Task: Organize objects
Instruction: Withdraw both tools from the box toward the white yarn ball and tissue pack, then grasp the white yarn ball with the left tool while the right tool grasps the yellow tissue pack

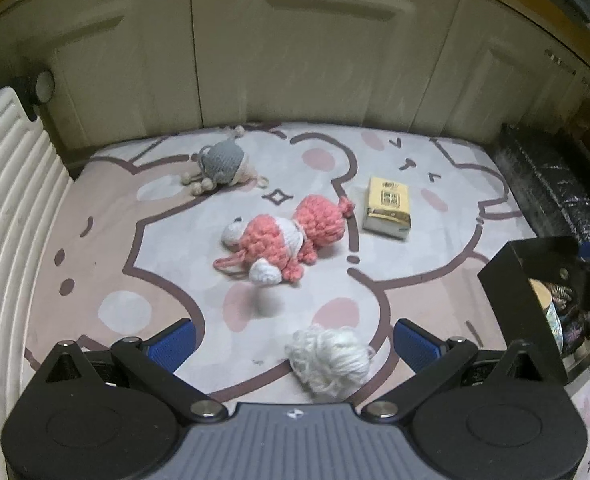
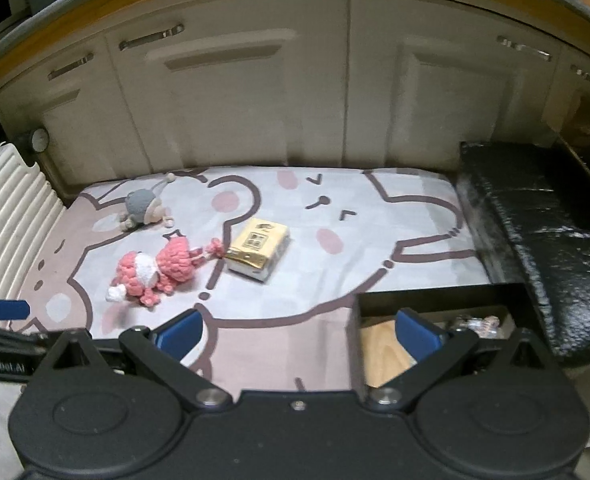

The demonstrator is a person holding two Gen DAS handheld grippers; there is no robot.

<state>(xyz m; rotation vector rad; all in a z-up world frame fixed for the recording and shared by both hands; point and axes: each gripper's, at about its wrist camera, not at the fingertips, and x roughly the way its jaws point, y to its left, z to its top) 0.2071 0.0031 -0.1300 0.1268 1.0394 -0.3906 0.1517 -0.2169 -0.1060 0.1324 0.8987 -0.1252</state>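
The left gripper (image 1: 293, 346) has its jaws wide apart and empty over a white yarn ball (image 1: 329, 362), and the right gripper (image 2: 299, 334) hangs likewise spread and empty at the near edge of the black box (image 2: 435, 296). The box already holds a few items I cannot make out, so sorting seems partly done. Four things remain on the cartoon mat (image 1: 167, 216): one yarn ball, one pink doll (image 1: 283, 238) mid-mat, one tissue pack (image 1: 388, 208) beside it toward the box, one grey doll (image 1: 219, 166) beyond.
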